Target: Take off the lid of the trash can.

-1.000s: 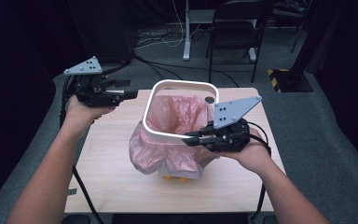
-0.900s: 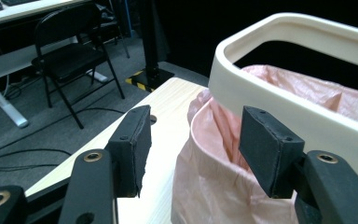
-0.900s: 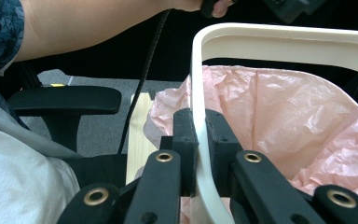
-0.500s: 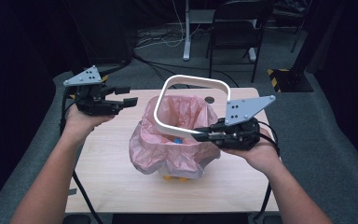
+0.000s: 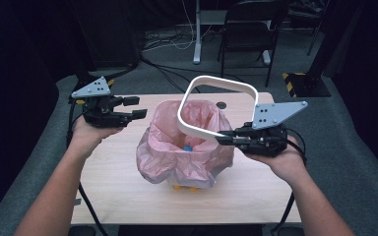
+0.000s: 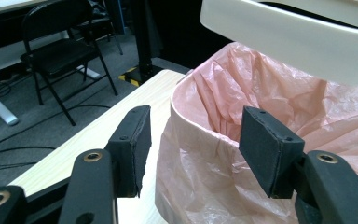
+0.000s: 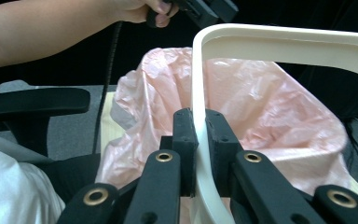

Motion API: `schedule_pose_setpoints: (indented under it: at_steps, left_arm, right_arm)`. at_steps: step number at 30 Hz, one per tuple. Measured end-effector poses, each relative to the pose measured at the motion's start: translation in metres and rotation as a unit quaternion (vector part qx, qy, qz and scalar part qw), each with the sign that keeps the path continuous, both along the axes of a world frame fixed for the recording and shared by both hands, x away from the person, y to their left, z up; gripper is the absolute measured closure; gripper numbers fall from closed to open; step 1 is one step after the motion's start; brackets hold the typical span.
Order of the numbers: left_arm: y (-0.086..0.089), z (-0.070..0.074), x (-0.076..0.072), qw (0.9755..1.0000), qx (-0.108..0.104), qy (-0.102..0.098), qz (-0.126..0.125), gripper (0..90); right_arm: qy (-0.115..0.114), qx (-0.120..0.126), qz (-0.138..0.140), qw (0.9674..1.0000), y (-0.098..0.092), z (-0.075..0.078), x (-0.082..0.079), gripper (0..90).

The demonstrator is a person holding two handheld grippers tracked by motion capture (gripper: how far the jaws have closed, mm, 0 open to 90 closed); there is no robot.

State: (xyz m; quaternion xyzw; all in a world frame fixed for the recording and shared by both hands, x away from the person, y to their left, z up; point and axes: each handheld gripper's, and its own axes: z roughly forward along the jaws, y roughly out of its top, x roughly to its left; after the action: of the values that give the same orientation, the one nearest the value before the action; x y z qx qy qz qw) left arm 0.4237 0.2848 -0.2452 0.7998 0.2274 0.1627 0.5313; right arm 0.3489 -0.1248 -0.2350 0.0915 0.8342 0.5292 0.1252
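The right gripper point(image 5: 225, 139), clamped on the white rounded-square plastic ring point(image 5: 216, 105), has tilted it higher toward twelve o'clock above the pink-bagged bin point(image 5: 184, 157); the left gripper point(image 5: 140, 107) stays wide, empty.

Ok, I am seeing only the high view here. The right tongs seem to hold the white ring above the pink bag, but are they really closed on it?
Observer: Yes. In the right gripper view the right tongs press both pads on the white ring.
Operator: And the left tongs, do they touch the bag?
Observer: No. In the left gripper view the left tongs stand open, and the rim of the pink bag lies between the pads, untouched.
Operator: Where is the ring from that side?
Observer: It hangs above the bag's rim, clear of it.
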Motion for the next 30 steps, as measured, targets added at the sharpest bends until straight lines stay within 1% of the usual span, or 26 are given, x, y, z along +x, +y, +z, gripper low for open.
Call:
schedule_pose_setpoints:
  at_steps: [1, 6, 9, 16, 21, 22, 23, 28, 29, 30]
  left_arm:
    - [-0.001, -0.001, -0.001, 1.0000, 0.000, 0.001, -0.001, 43.4]
    - [-0.002, -0.002, -0.002, 1.0000, -0.001, 0.001, -0.004, 43.4]
    - [-0.004, -0.003, -0.004, 1.0000, 0.001, 0.000, -0.009, 43.4]
    - [-0.010, -0.004, -0.007, 0.9998, 0.003, -0.001, -0.018, 43.2]
    - [-0.016, -0.006, -0.011, 0.9995, 0.006, -0.002, -0.031, 43.1]
    - [-0.016, -0.006, -0.011, 0.9995, 0.006, -0.002, -0.031, 43.1]
    - [-0.017, -0.007, -0.012, 0.9994, 0.005, -0.002, -0.033, 43.0]
    - [-0.018, -0.008, -0.012, 0.9994, 0.007, -0.001, -0.034, 42.9]
    - [-0.019, -0.009, -0.012, 0.9994, 0.008, -0.001, -0.034, 43.0]
    - [-0.019, -0.009, -0.012, 0.9994, 0.008, -0.001, -0.034, 42.9]
  right_arm:
    - [-0.001, -0.001, -0.007, 1.0000, -0.004, 0.000, 0.000, 83.7]
    - [-0.002, -0.001, -0.020, 0.9998, -0.011, -0.001, 0.001, 83.7]
    - [-0.004, 0.003, -0.031, 0.9995, -0.018, -0.001, 0.003, 83.7]
    - [-0.005, 0.004, -0.049, 0.9988, -0.026, -0.004, 0.004, 83.7]
    - [-0.005, 0.011, -0.068, 0.9976, -0.037, -0.008, 0.006, 83.7]
    - [-0.005, 0.011, -0.068, 0.9976, -0.037, -0.008, 0.006, 83.7]
    - [-0.006, 0.012, -0.076, 0.9970, -0.040, -0.009, 0.006, 83.7]
    - [-0.007, 0.014, -0.089, 0.9959, -0.047, -0.011, 0.006, 83.7]
    - [-0.008, 0.012, -0.097, 0.9952, -0.050, -0.012, 0.006, 83.7]
    - [-0.008, 0.012, -0.097, 0.9952, -0.050, -0.012, 0.006, 83.7]
